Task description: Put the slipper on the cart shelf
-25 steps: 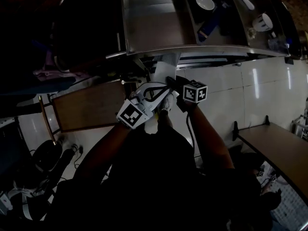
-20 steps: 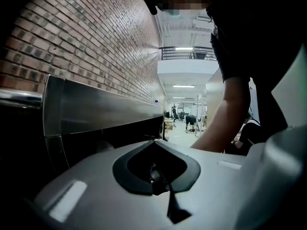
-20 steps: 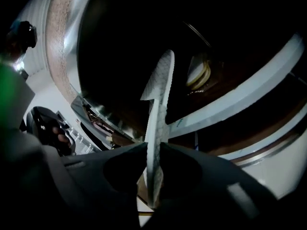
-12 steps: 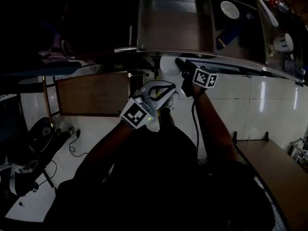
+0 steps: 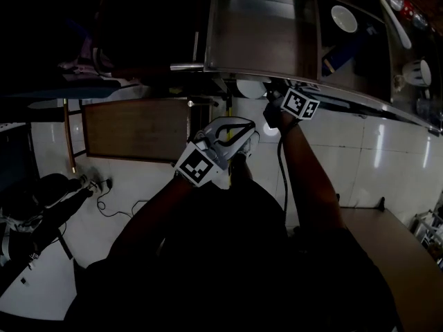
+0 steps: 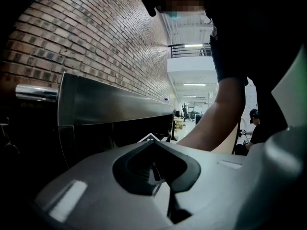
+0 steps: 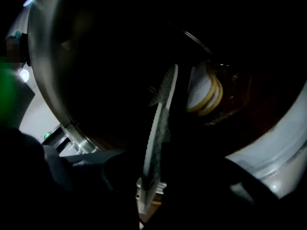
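Clamping the slipper (image 7: 158,128) on edge by its near end, the right gripper (image 7: 148,195) aims its long axis up-frame into the dark shelf (image 7: 240,119) under the cart (image 5: 256,33) top, nearer than the closed, empty left gripper (image 5: 239,130).

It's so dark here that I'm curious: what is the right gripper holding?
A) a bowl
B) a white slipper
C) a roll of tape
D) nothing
B: the right gripper has its jaws closed on the white slipper, seen edge-on with its patterned sole.
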Motion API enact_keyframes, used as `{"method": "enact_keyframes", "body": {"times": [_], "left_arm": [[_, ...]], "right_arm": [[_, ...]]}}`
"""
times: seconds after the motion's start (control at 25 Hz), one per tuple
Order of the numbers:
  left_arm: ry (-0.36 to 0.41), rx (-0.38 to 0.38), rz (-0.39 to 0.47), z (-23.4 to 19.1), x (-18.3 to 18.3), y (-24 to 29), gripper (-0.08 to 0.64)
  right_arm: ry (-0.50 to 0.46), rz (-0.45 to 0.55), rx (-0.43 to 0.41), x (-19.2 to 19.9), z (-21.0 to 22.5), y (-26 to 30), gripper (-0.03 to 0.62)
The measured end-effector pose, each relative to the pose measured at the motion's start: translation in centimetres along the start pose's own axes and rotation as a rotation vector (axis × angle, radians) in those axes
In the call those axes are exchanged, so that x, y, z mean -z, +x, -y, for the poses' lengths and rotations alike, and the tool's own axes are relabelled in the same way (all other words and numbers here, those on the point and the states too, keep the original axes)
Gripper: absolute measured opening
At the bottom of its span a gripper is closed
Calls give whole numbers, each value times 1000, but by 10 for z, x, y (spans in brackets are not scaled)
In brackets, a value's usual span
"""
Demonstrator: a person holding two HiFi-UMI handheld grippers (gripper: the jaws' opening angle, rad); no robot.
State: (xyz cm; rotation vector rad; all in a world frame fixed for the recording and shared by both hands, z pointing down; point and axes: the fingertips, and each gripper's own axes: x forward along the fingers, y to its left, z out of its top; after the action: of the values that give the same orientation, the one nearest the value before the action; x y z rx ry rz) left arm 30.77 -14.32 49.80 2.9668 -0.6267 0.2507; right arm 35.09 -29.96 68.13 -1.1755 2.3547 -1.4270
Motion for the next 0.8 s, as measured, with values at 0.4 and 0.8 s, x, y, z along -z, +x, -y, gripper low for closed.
{"method": "enact_keyframes", "body": {"times": [0.4,0.8], "left_arm": [[-9,-8,2,3,5,-3,3],[-8,10,-11,9,5,-3,3]], "right_arm": [[80,201,77,-30,11,-10,108],[101,379,218,-55,27,-47,275]]}}
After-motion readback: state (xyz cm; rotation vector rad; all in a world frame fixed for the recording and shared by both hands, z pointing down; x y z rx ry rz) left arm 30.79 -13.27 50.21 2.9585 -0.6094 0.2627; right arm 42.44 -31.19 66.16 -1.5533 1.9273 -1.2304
